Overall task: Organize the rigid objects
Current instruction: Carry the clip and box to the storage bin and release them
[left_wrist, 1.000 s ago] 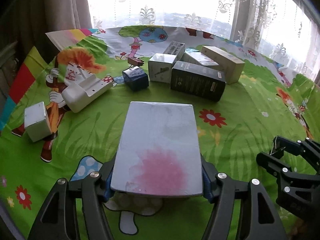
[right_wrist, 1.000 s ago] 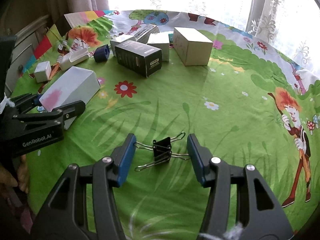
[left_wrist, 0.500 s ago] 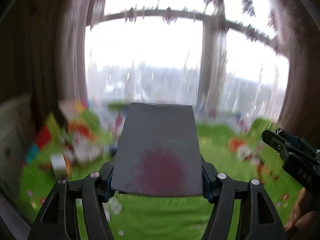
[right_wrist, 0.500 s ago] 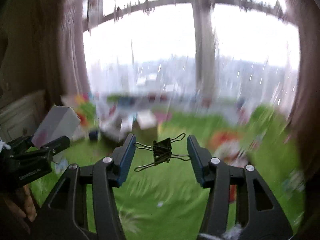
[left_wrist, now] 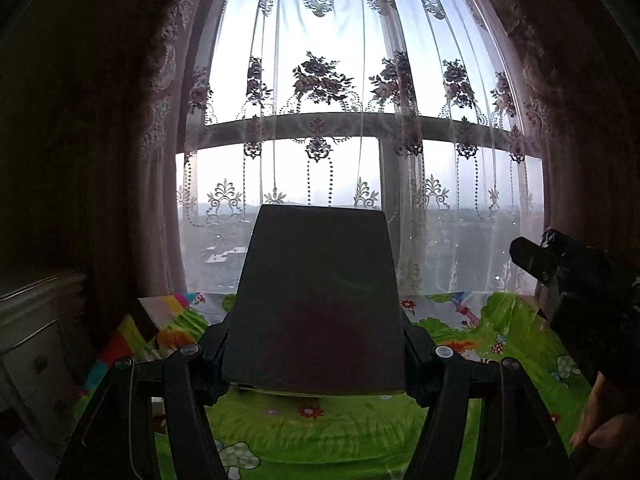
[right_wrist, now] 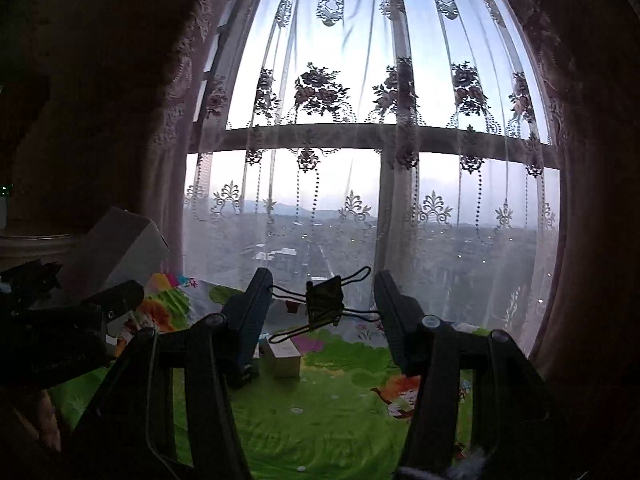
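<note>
left tool grips flat grey rectangular box | right tool pinches black metal binder clip by wire handles | risk: clip slips, both raised high above green cartoon cloth

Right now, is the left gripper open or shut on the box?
Shut: the left gripper's fingers press both sides of the box, held aloft.

- The left gripper is tilted up toward the window, its two fingers clamped against the sides of a box.
- The right gripper is raised level beside it, its fingers pinching the wire handles of a binder clip between them.
</note>
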A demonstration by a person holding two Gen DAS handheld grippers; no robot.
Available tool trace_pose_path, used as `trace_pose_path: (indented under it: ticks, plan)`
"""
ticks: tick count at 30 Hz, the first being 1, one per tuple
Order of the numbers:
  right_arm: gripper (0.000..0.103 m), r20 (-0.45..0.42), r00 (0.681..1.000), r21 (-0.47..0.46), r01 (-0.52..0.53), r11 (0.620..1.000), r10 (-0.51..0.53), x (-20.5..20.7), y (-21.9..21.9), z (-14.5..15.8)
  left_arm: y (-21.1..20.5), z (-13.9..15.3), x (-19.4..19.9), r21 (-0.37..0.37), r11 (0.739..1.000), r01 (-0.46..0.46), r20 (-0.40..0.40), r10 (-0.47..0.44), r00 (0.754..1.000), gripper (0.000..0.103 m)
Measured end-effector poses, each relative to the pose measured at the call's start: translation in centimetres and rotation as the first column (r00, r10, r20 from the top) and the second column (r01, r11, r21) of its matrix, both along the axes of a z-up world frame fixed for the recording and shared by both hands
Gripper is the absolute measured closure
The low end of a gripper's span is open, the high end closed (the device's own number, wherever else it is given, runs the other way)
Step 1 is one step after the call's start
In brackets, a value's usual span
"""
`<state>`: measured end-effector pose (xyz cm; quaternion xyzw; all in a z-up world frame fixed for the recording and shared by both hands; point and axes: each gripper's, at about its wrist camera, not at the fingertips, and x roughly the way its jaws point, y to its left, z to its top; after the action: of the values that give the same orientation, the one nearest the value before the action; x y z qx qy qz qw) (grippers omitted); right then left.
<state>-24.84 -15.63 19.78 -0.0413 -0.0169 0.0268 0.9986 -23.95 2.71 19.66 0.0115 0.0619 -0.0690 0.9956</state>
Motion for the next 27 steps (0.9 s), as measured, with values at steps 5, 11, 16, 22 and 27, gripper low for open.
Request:
trace_pose_path:
  ticks: [5,11,16,22,27]
  plan:
    - [0.046,-0.033,0.999,-0.005,-0.043,0.999,0.043,0.1,1.0,-0.6,1.5,-0.4,-1.5,-0.010,1.000,-0.023,-0.010,0.023,1.000,0.036]
    - [0.046,-0.054,0.990,-0.031,-0.133,0.991,0.131,-0.7,3.9,-1.0,4.0,-0.9,-3.1,-0.019,0.997,-0.075,-0.033,0.074,0.997,0.036]
    - [0.046,-0.066,0.968,-0.065,-0.245,0.967,0.241,-1.7,7.1,-1.1,6.9,-1.2,-4.7,-0.054,0.989,-0.140,-0.064,0.136,0.989,0.036]
    - [0.046,-0.098,0.932,-0.090,-0.357,0.930,0.348,-2.7,10.4,-1.9,10.2,-1.3,-6.4,-0.085,0.973,-0.212,-0.083,0.206,0.975,0.036]
    - [0.046,-0.154,0.888,-0.090,-0.449,0.889,0.433,-2.9,12.8,-2.4,12.5,-2.2,-7.7,-0.084,0.961,-0.262,-0.129,0.250,0.960,0.036]
